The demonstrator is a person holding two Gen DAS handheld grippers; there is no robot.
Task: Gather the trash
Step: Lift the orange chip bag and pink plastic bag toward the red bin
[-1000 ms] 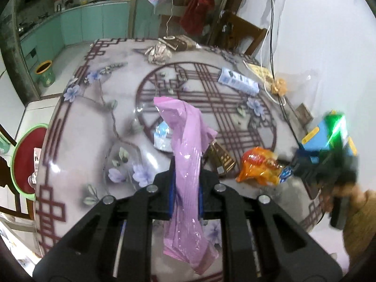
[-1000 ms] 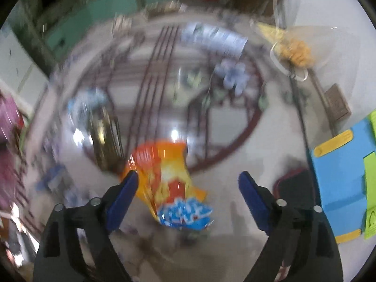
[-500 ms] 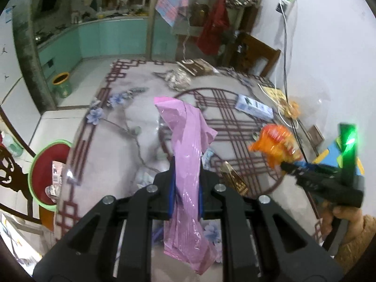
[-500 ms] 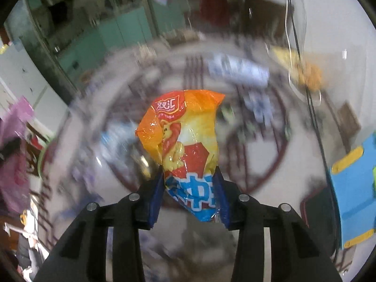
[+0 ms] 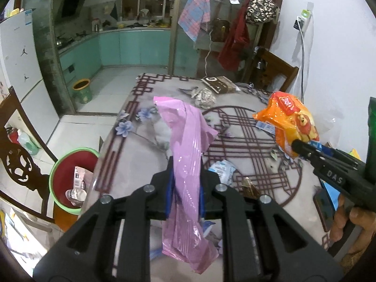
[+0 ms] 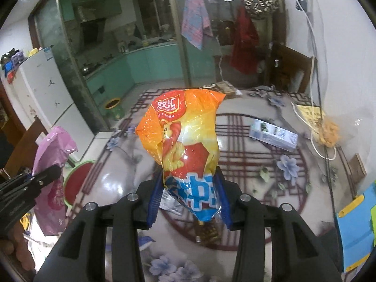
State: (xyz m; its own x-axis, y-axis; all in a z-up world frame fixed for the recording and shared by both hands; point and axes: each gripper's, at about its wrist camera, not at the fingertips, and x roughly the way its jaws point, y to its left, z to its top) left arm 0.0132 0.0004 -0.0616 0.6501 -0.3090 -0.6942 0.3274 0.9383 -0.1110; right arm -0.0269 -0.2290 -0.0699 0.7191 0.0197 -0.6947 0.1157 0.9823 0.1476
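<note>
The pink bag is made of thin plastic film, semi-glossy and finely creased. The snack packet is made of glossy printed foil-type film, crinkled, with bright highlights. The bench is covered by a smooth, polished printed surface on which light is reflected. The left gripper and right gripper are built of matt black plastic, with bare metal screw heads; the jaws are lined with blue, matt pads. The carton is made of printed cardboard. The basin is made of smooth plastic.
</note>
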